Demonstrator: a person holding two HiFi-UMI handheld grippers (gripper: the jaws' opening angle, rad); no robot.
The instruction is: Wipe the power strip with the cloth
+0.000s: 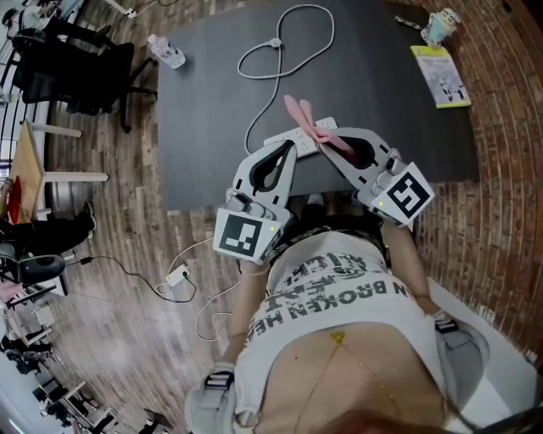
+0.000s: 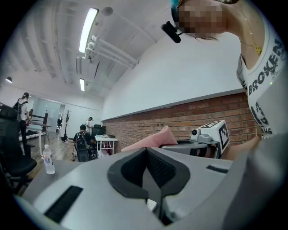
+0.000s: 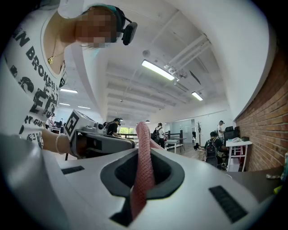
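Printed shirt (image 1: 339,288) nearest, at near edge.
- Left gripper (image 1: 284,153): jaws pressed together, nothing between them; tip just beside power strip (image 1: 297,134), which lies at near edge of table (image 1: 212,127).
- Right gripper (image 1: 329,146): jaws clamped on pink cloth (image 1: 299,112). Cloth crosses strip's right part; contact I cannot confirm.
- Progress, my judgement: wipe at hand, not finished; strip's left end uncovered.
- Containers: water bottle (image 1: 167,51), far left, fill unreadable; mug (image 1: 439,25), far right, contents unseen.

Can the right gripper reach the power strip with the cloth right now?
Probably yes: the right gripper, jaws shut on the cloth, hangs right by the power strip, nothing between them. The left gripper sits beside, not blocking.
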